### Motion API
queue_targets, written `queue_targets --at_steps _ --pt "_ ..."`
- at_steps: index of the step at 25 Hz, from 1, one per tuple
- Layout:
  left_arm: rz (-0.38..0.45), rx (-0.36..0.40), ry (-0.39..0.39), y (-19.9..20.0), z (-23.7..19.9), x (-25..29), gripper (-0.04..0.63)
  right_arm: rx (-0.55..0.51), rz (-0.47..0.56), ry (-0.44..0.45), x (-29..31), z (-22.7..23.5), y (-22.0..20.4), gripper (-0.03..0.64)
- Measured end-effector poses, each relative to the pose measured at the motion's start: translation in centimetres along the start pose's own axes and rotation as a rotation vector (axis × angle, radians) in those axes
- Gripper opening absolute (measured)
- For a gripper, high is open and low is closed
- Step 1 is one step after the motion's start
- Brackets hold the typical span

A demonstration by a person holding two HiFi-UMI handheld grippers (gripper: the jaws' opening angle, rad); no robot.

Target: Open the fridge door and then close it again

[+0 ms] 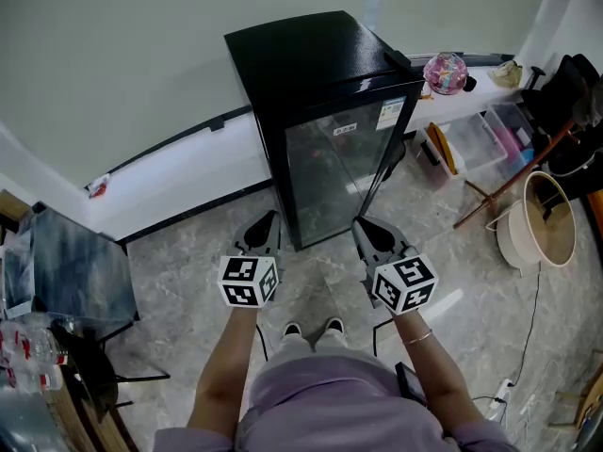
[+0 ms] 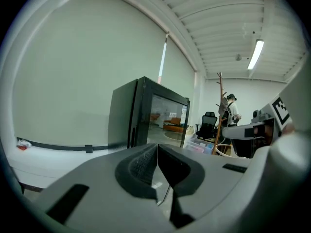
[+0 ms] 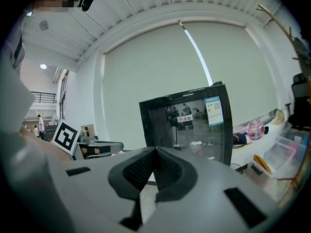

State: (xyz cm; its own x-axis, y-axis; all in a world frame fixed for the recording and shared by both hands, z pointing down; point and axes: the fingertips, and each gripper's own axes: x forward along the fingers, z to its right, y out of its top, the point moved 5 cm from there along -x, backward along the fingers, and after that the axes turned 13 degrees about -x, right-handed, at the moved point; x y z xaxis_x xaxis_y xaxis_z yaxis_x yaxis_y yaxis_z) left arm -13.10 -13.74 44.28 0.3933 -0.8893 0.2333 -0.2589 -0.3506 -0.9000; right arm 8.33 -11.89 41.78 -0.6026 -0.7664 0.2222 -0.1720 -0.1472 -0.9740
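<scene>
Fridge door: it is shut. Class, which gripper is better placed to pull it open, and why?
Probably the left. The left gripper is by the left edge of the fridge door, where its own view shows a dark vertical strip, possibly a handle. The right gripper faces the right edge. Both are shut, empty.

Pale wall (image 1: 113,45); grey marble floor (image 1: 188,252); coat stand (image 2: 219,84).

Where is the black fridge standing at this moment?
In the head view the black fridge stands at upper centre against the wall, ahead of the left claw and the right claw, with clear storage boxes on its right.
</scene>
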Motion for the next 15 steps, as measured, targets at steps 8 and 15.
queue_targets --at_steps 8,15 --pt "0.014 -0.004 -0.029 -0.5 1.1 -2.0 0.003 -0.015 -0.021 -0.022 -1.2 0.0 -0.1 0.003" --pt "0.018 -0.025 -0.032 -1.0 1.5 -2.5 0.003 -0.024 -0.007 -0.032 -1.7 0.1 0.2 0.003"
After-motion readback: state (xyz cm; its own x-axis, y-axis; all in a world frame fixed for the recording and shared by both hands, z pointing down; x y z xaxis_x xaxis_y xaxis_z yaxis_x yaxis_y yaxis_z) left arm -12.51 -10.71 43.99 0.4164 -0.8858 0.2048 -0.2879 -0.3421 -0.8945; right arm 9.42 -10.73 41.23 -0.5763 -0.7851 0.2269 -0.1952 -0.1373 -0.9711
